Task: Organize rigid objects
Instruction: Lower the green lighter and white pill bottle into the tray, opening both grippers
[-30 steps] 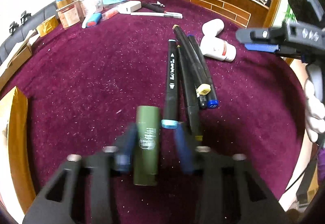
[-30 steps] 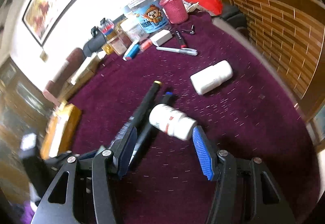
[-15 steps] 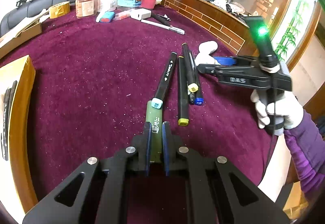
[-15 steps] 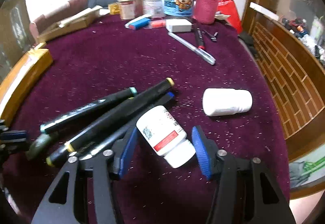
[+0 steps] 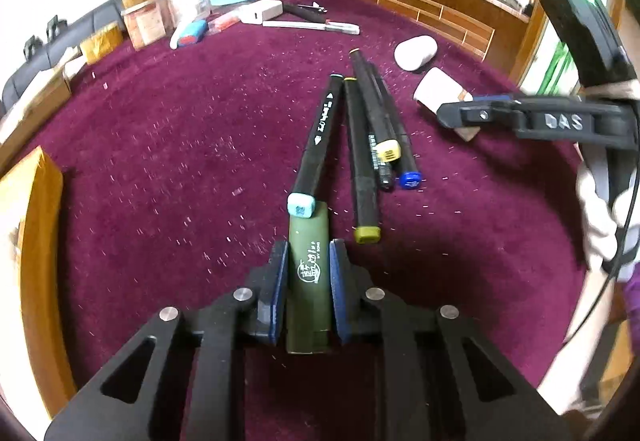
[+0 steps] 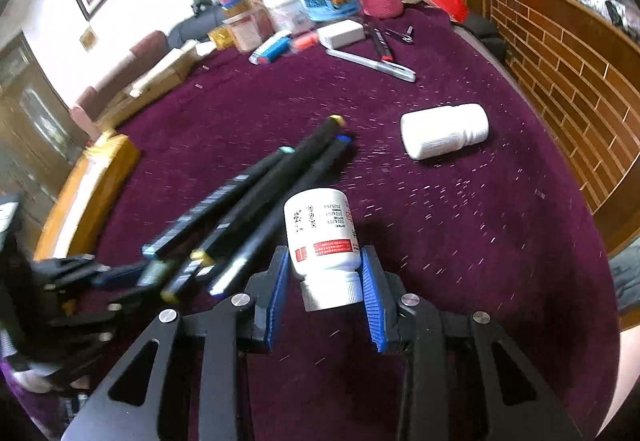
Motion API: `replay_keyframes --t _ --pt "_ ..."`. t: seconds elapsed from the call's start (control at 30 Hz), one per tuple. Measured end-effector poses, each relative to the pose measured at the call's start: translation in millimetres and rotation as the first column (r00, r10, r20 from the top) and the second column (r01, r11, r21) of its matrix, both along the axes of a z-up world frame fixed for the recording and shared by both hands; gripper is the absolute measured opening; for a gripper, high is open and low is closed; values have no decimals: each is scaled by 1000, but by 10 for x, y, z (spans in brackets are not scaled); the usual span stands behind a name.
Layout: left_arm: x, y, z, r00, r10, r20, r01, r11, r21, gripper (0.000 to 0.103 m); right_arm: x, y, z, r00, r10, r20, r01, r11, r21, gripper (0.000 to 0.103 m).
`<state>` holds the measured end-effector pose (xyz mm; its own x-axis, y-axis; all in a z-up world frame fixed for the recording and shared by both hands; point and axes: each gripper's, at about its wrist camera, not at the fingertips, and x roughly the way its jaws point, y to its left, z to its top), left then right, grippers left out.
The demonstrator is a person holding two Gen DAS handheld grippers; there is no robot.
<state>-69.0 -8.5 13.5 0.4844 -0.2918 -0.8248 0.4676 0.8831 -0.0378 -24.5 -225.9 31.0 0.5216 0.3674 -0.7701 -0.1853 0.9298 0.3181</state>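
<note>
your left gripper (image 5: 308, 273) now clamps green tube (image 5: 309, 281) beside markers (image 5: 360, 145); right gripper (image 6: 326, 281), open before, now grips pill bottle (image 6: 324, 237): both ready for sorting.

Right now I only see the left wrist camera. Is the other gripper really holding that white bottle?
Observer: Yes. The right gripper has its fingers pressed on both sides of the red-labelled bottle.
Operator: Where's its cap?
Observer: The cap sits back between the fingers; the bottom points forward.
Operator: And the other white bottle?
Observer: The plain white bottle lies on its side, cap toward the brick wall.
</note>
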Motion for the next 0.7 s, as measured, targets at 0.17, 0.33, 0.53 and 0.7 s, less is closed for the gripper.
replay_keyframes --t 0.17,0.33,0.53,0.7 --pt "-142 296 40 999 39 -16 -40 992 -117 17 -232 101 213 998 46 37 -48 996 71 31" --pt "-313 650 303 995 98 4 -94 965 -246 17 -293 352 321 993 109 39 -113 984 138 31" --pt "-463 1332 664 976 215 37 -188 915 -356 17 -247 892 401 977 210 25 -211 956 202 31" --pt "-397 2041 753 934 355 36 -323 884 -338 18 -125 1473 438 954 299 -1 -288 919 268 31"
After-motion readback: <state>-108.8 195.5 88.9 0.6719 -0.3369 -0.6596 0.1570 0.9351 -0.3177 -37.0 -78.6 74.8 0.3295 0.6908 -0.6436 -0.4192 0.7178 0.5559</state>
